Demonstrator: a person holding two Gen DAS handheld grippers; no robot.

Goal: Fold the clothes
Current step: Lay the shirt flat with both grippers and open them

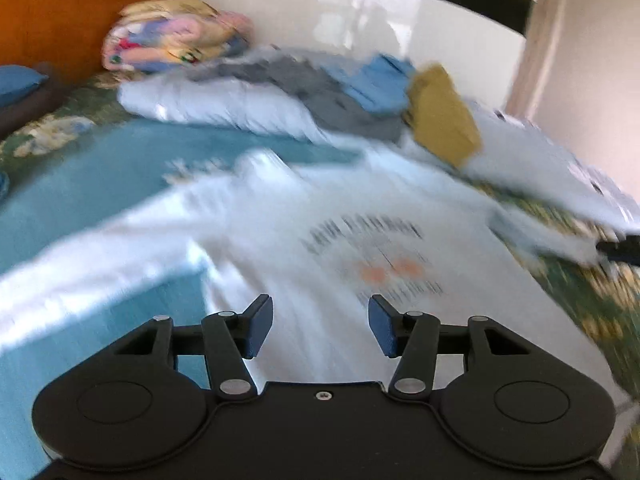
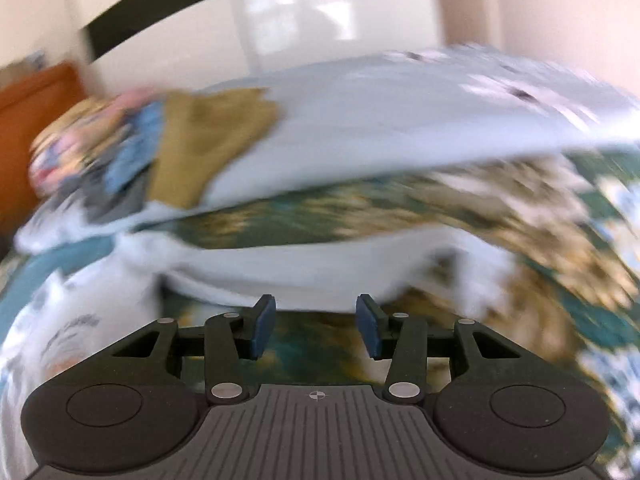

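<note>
The left gripper hangs with its blue-padded jaws apart and nothing between them, above a white printed T-shirt spread flat on the bed. In the left wrist view the shirt's dark lettering and orange chest print sit just beyond the fingertips toward 1 o'clock, and one sleeve trails off toward 9 o'clock over a teal sheet. The body of the shirt fills the space directly under and ahead of this gripper; the picture is too smeared to read the print.

The right gripper is likewise open and empty. It hovers over the green and gold floral bedspread, with the white T-shirt's other sleeve lying straight ahead at 12 o'clock, just past the pads, and its body spreading toward 8 o'clock.

Farther back, at 12 o'clock in both views, lies a heap of unfolded clothes: a pale blue-white garment, a grey one, a bright blue one and a mustard-yellow piece. A rolled multicoloured blanket rests at 11 o'clock against an orange wooden headboard.
</note>
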